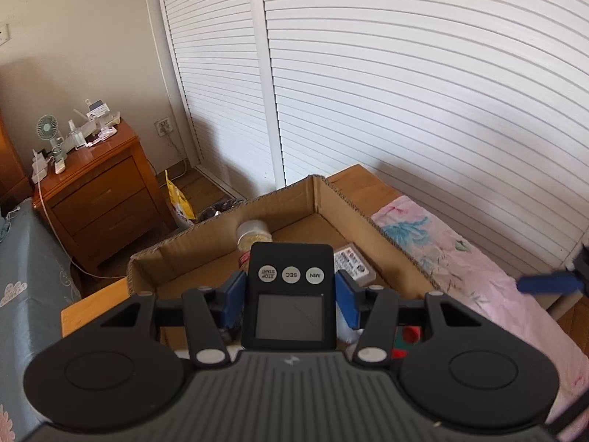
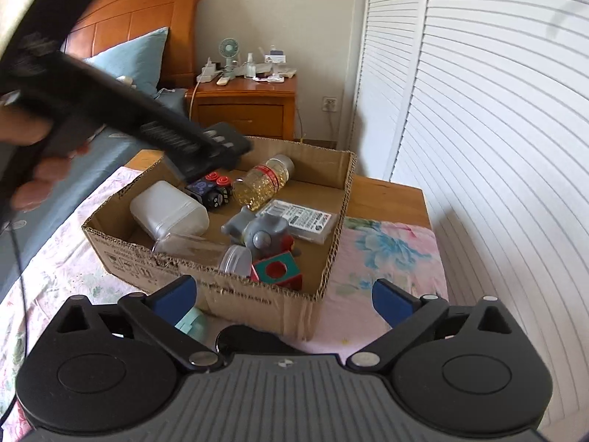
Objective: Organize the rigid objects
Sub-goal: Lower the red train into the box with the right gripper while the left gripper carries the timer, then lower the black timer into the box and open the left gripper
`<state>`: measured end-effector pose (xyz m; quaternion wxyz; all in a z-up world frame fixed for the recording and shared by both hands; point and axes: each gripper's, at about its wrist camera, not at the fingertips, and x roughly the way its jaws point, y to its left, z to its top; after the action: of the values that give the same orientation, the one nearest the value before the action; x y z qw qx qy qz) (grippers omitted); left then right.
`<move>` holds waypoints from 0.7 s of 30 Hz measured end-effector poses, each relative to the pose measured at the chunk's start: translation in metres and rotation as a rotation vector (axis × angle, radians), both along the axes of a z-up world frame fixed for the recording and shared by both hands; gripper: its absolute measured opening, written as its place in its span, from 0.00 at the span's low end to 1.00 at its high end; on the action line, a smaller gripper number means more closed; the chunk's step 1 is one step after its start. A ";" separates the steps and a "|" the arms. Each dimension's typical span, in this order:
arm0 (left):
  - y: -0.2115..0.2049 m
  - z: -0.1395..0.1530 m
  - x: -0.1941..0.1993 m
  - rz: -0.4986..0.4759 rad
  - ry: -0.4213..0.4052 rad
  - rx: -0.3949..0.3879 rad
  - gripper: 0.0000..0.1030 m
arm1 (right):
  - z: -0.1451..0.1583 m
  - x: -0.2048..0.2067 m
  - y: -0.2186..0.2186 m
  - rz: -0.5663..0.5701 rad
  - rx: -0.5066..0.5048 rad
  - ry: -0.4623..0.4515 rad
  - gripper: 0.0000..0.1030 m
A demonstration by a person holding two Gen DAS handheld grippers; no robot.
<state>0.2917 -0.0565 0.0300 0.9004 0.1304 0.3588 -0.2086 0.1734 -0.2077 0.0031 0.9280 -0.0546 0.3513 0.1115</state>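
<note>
Your left gripper (image 1: 291, 296) is clamped on a black kitchen timer (image 1: 290, 294), its blue pads pressing the timer's two sides, the grey screen nearest you and three round buttons above it (their labels read upside down from the left wrist). The timer hangs over the open cardboard box (image 1: 331, 199), which sits on a floral pink cloth (image 1: 460, 269) with a wooden tabletop (image 2: 390, 199) showing beyond it. From the right wrist, your left hand (image 2: 33, 169) and its gripper enter at ten o'clock, reaching toward the box's far left corner. Your right gripper (image 2: 285, 296) stands wide apart with nothing between its blue pads, hovering at the box's near wall. Inside the box: a white plastic container (image 2: 169, 213) at nine o'clock, a dark toy with red knobs (image 2: 211, 188) and a bottle of yellow beads (image 2: 265, 180) toward twelve, a flat printed case (image 2: 305, 219) at two, a grey toy figure (image 2: 259, 232) in the middle, and a teal-and-red cube (image 2: 278, 270) at six. A mint-green object (image 2: 191, 324) peeks out beside your right gripper's left pad.
</note>
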 end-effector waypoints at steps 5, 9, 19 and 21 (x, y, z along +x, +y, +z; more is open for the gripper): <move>-0.021 -0.005 0.023 -0.023 0.024 -0.016 0.50 | -0.004 -0.013 -0.006 -0.068 0.003 0.006 1.00; -0.036 -0.012 0.043 -0.018 0.048 -0.006 0.50 | -0.010 -0.021 -0.013 -0.091 0.047 0.029 1.00; -0.058 -0.028 0.077 0.017 0.093 0.015 0.67 | -0.013 -0.024 -0.026 -0.130 0.056 0.042 1.00; -0.060 -0.026 0.077 0.035 0.081 0.014 0.94 | -0.013 -0.025 -0.028 -0.128 0.061 0.049 1.00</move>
<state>0.3685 -0.1165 0.0035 0.8876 0.1219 0.3987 -0.1957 0.1487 -0.2353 -0.0100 0.9256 -0.0011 0.3732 0.0637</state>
